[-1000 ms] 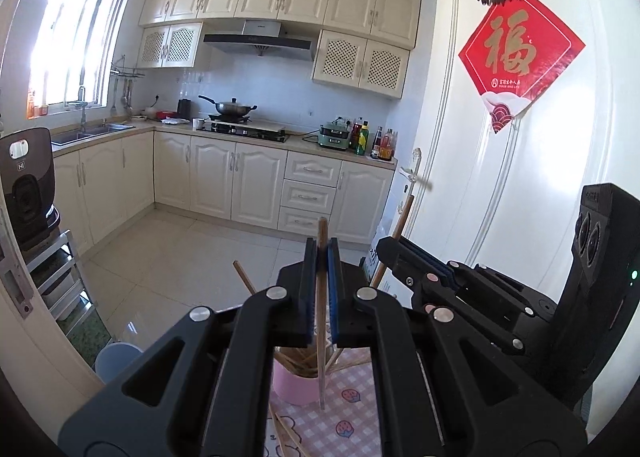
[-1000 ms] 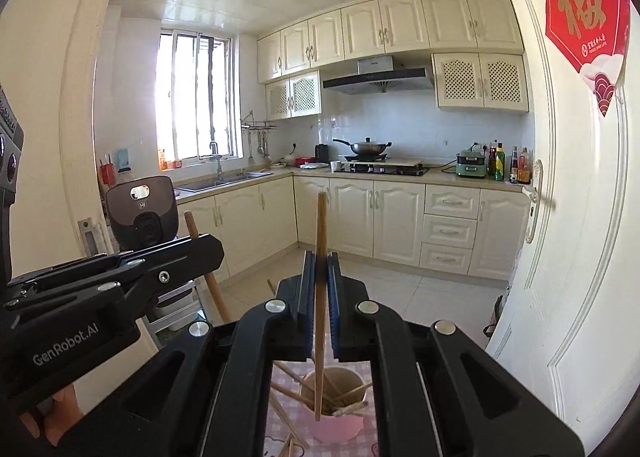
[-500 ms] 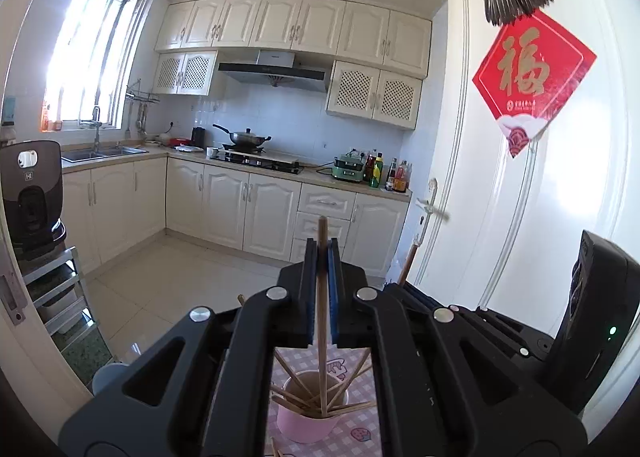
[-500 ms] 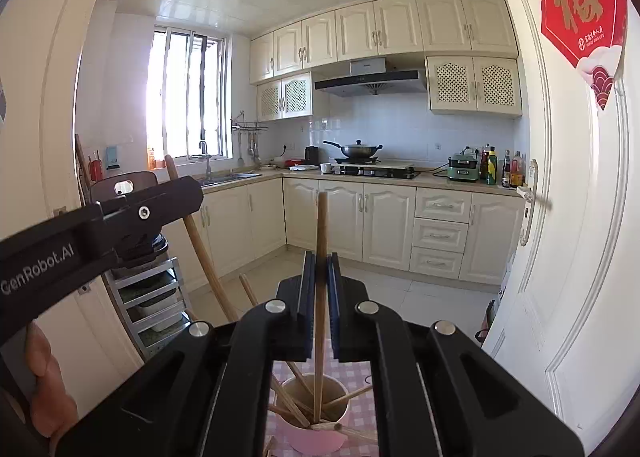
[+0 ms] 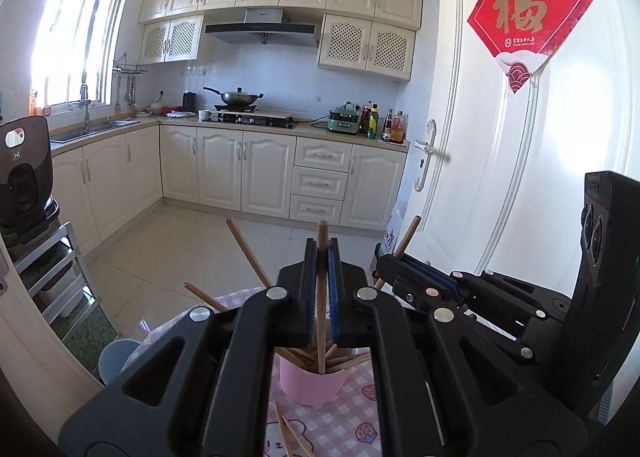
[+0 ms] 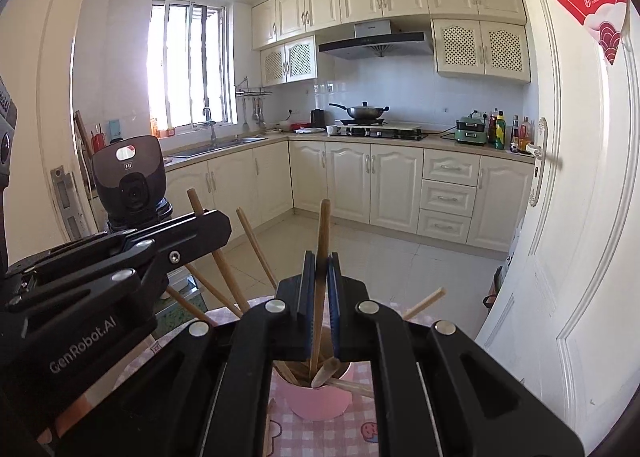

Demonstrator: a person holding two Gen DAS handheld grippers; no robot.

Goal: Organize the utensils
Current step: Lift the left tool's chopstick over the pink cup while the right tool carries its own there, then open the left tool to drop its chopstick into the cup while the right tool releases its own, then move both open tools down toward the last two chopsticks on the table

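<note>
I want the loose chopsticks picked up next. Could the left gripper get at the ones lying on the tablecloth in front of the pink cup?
Probably not yet: the left gripper is shut on a chopstick whose tip is in the pink cup. The loose chopsticks lie unobstructed below it.

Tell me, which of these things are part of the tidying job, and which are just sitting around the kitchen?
Part of the job:
- pink cup with wooden chopsticks in it
- chopstick pinched by the left gripper
- chopstick pinched by the right gripper
- loose chopsticks on the checked tablecloth

Just lying about:
- wok on the stove
- sauce bottles
- red door decoration
</note>
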